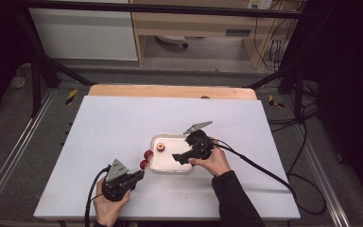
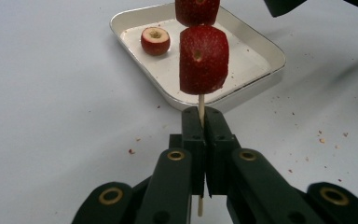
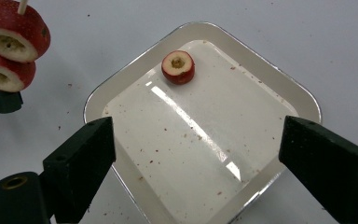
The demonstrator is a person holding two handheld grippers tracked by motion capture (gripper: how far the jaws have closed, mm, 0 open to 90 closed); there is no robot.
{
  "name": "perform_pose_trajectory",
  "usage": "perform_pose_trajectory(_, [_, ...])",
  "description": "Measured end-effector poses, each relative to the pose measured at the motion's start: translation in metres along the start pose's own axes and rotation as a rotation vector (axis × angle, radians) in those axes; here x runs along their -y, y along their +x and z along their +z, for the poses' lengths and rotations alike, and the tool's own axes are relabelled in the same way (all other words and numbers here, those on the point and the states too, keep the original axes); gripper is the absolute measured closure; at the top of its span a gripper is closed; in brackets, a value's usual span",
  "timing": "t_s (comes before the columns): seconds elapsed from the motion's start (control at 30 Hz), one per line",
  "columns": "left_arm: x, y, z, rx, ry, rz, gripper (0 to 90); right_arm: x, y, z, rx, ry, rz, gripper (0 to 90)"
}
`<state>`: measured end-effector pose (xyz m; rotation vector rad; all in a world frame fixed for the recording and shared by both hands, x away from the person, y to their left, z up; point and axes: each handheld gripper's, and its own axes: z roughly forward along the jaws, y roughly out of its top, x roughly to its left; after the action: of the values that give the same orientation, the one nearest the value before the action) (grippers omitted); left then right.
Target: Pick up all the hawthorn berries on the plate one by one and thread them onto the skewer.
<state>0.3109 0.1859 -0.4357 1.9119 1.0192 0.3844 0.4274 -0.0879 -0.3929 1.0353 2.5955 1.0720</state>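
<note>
My left hand-held gripper [image 2: 204, 122] is clamped on a wooden skewer [image 2: 201, 103] w/ two red fruit pieces [image 2: 203, 59] threaded, just beside the white tray [image 3: 303, 98]. My right hand-held gripper [image 3: 196, 154] hovers over the tray, jaws wide, nothing between. One cored fruit piece [image 3: 178, 66] lies in a tray corner, on the tabletop [image 1: 113, 123].

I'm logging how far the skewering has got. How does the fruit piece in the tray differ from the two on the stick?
The tray piece lies loose in the white tray, hole up; the stick pieces are threaded on the stick and held off the table.
Nothing grips the tray piece: the right gripper hovers open above the tray. The left gripper is shut on the stick.
All are red, cored rounds.
</note>
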Motion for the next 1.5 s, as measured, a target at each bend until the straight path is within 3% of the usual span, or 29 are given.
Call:
perform_pose_trajectory(0.2, [0.003, 0.006, -0.005, -0.016, 0.006, 0.002, 88.2, -0.019, 0.004, 0.017, 0.006, 0.048, -0.042, 12.0])
perform_pose_trajectory(0.63, [0.006, 0.014, -0.009, -0.024, 0.004, -0.012, 88.2, -0.047, 0.003, 0.047, 0.022, 0.123, -0.058, 16.2])
perform_pose_trajectory(1.0, [0.006, 0.015, -0.008, -0.021, 0.010, -0.013, 88.2, -0.060, -0.001, 0.062, 0.007, 0.186, -0.061, 20.5])
perform_pose_trajectory(1.37, [0.007, 0.016, -0.008, -0.015, 0.011, -0.013, 88.2, -0.069, 0.004, 0.081, 0.009, 0.264, -0.072, 26.5])
perform_pose_trajectory(1.5, [0.007, 0.016, -0.008, -0.013, 0.013, -0.013, 88.2, -0.071, 0.007, 0.088, 0.004, 0.273, -0.081, 32.9])
